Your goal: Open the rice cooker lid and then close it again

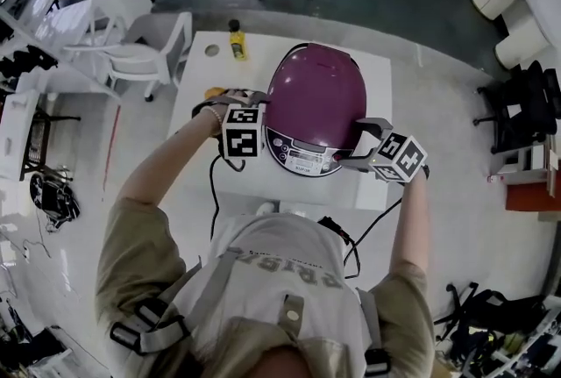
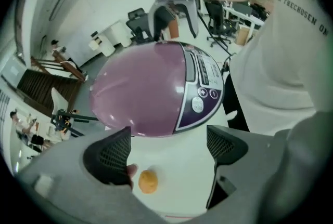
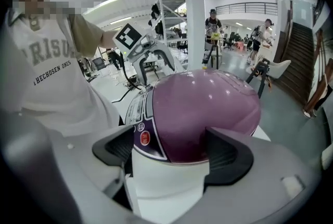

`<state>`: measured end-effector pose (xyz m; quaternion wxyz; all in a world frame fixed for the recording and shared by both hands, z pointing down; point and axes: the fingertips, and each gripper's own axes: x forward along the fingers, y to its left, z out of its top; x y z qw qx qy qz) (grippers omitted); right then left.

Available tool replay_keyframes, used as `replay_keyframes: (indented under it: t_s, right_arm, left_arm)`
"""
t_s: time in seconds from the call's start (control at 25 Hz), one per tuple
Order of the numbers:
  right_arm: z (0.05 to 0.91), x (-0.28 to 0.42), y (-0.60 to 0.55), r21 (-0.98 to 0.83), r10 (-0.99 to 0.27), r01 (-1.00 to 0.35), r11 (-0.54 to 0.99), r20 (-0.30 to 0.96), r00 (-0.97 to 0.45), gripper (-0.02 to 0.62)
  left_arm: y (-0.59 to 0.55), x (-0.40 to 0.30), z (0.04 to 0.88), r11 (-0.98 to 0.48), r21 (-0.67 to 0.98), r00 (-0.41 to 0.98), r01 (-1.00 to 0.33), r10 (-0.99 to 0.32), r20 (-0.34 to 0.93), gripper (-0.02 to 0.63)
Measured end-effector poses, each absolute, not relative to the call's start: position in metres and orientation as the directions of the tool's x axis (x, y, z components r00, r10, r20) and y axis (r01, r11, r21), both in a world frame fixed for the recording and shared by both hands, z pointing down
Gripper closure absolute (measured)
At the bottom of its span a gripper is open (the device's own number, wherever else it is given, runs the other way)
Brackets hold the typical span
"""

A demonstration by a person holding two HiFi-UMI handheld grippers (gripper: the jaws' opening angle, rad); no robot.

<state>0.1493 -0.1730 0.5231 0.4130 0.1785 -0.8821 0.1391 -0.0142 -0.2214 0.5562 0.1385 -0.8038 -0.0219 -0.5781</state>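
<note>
head view shows the white bench (image 1: 203, 78) carrying the rice cooker (image 1: 302, 155) near its middle, with the purple lid (image 1: 316, 91) fully down. the left gripper (image 2: 167, 147) hangs at the cooker's left side, jaws wide apart and holding nothing. the right gripper (image 3: 173, 150) is at its front right, jaws spread on either side of the cooker's wall; i cannot tell if they touch it. a small orange lump (image 2: 148, 181) lies on the bench by the left gripper. with the lid shut and both grippers unclamped, opening looks not yet begun, so both steps seem to remain.
</note>
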Motion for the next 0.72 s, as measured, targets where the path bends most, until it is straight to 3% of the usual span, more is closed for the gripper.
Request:
replay_keyframes:
  t_s: [0.2,0.32,0.48,0.6,0.68,0.72]
  right_arm:
    - [0.462,0.148,-0.186,-0.062,-0.458,-0.557,0.828,0.498,-0.736,0.189]
    - [0.410,0.148,-0.179,0.000,-0.602,-0.632,0.775,0.304,-0.739,0.189]
    - [0.358,0.159,-0.176,0.100,-0.808,-0.802,0.589,0.084,-0.583,0.190]
    - [0.337,0.162,-0.173,0.150,-0.903,-0.896,0.419,-0.036,-0.428,0.199]
    - [0.328,0.160,-0.167,0.148,-0.936,-0.935,0.323,-0.096,-0.339,0.261]
    - [0.325,0.159,-0.163,0.132,-0.949,-0.952,0.277,-0.121,-0.292,0.313]
  left_arm:
    - [-0.235,-0.014,0.505,-0.971,-0.240,0.500,0.017,-0.199,0.843,0.143]
    - [-0.242,-0.015,0.461,-0.958,-0.247,0.636,-0.146,-0.282,0.718,0.176]
    - [-0.250,-0.013,0.391,-0.878,-0.235,0.782,-0.416,-0.478,0.401,0.178]
    - [-0.248,-0.013,0.353,-0.784,-0.199,0.771,-0.587,-0.617,0.155,0.178]
    - [-0.247,-0.019,0.340,-0.691,-0.172,0.695,-0.702,-0.718,0.046,0.199]
    - [-0.245,-0.024,0.335,-0.629,-0.148,0.637,-0.763,-0.771,-0.001,0.254]
